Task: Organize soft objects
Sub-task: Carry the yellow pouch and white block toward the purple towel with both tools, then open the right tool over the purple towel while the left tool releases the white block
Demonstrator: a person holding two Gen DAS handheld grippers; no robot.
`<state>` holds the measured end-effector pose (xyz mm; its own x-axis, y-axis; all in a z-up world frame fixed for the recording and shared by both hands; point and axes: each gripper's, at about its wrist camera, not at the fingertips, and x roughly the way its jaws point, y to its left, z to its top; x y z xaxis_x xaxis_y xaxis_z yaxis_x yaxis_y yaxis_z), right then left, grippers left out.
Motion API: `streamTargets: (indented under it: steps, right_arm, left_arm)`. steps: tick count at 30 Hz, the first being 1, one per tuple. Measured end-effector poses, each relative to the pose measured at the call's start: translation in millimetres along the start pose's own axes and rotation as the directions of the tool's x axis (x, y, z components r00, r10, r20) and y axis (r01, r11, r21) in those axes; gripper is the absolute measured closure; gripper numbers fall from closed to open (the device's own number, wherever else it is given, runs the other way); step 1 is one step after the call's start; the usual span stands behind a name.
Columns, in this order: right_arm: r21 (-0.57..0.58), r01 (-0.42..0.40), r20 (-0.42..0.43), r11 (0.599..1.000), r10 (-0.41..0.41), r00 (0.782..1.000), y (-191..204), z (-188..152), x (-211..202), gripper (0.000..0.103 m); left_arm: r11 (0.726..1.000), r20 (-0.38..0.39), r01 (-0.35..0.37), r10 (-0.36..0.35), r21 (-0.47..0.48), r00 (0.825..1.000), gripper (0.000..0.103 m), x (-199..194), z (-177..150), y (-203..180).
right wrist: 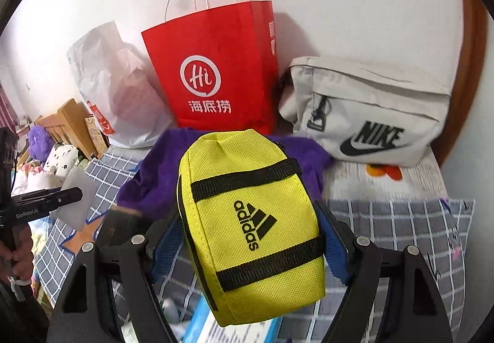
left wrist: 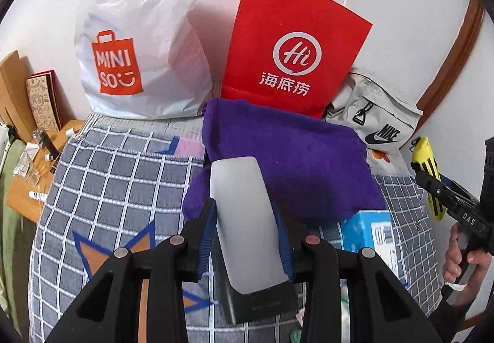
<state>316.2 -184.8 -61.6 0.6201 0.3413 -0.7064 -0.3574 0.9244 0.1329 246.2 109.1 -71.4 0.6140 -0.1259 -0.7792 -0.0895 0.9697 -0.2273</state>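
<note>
A yellow Adidas pouch [right wrist: 251,225] sits clamped in the right gripper [right wrist: 250,238] above a checked bed [right wrist: 401,219], before a red paper bag [right wrist: 216,71] and grey Nike bag [right wrist: 370,114].

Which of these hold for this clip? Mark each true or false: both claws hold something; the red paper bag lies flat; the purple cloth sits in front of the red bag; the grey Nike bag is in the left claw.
1. Both claws hold something: true. The left claw grips a frosted white flat case; the right claw grips a yellow Adidas fabric pouch.
2. False: the red paper bag stands upright against the wall.
3. Purple cloth in front of it: true.
4. False: the grey Nike bag rests on the bed.
</note>
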Motion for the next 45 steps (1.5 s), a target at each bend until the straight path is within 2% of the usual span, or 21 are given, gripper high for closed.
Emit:
streamTargets:
  steps: [13,25,38,45]
  right_arm:
    - [-0.065,-0.003,-0.081,0.998,-0.002,0.997,-3,29,70,0.024]
    - [-0.077,-0.013,-0.210,0.997,-0.004,0.978,-18,14,136,0.024]
    - [-0.083,-0.019,-0.293,0.996,-0.006,0.956,-25,4,166,0.024]
    - [-0.062,-0.025,-0.317,0.998,0.004,0.949,-28,1,174,0.023]
  left_arm:
    - [0.999,-0.057,0.021,-0.019,0.024,0.998,0.068,59,37,-12]
    - [0.999,-0.116,0.019,-0.013,0.049,0.993,0.068,123,75,-20]
    - [0.999,-0.138,0.032,-0.031,0.006,0.990,0.068,172,85,-8]
    - [1.000,-0.159,0.006,-0.003,0.021,0.987,0.066,186,86,-7]
